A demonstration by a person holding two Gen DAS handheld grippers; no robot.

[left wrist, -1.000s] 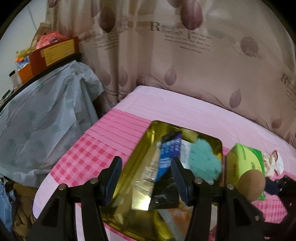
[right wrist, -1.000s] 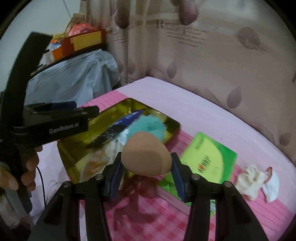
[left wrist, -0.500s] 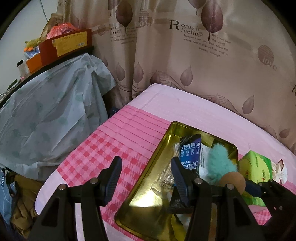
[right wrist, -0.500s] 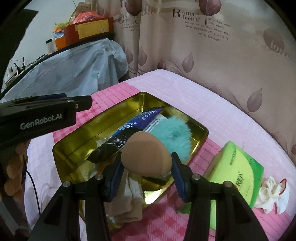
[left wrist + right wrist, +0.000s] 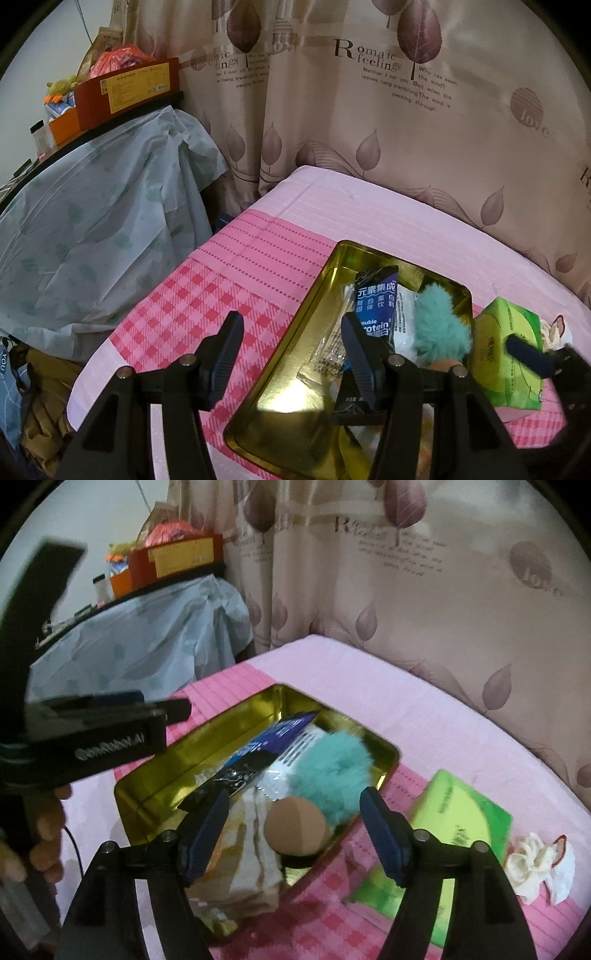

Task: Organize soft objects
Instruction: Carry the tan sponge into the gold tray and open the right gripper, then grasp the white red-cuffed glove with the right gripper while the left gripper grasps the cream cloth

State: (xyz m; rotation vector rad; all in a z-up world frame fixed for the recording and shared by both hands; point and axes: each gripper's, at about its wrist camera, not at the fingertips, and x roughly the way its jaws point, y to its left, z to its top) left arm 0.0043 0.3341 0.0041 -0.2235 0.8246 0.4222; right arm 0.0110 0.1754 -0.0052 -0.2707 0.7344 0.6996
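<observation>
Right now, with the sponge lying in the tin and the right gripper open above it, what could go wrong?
1. The tan sponge lies near the gold tin's near rim, on folded cloth beside the teal pom-pom; being rounded, it might roll out.
2. The right gripper straddles the sponge with jaws wide; withdrawing carelessly could snag the pom-pom.
3. The white soft item beside the green box remains outside and might be overlooked.

Home, most likely bedroom. Bed (image 5: 369, 210) with pink checked and striped sheet fills lower centre of frame. Beige curtain (image 5: 388, 110) with leaf print and words "Romaic feelings" hangs behind, across upper part. Upper left: furniture under pale blue plastic cover (image 5: 96, 221), on top orange cardboard box (image 5: 125, 92) and small household clutter. Green tissue pack (image 5: 461, 819) lies on sheet, lower right.
</observation>
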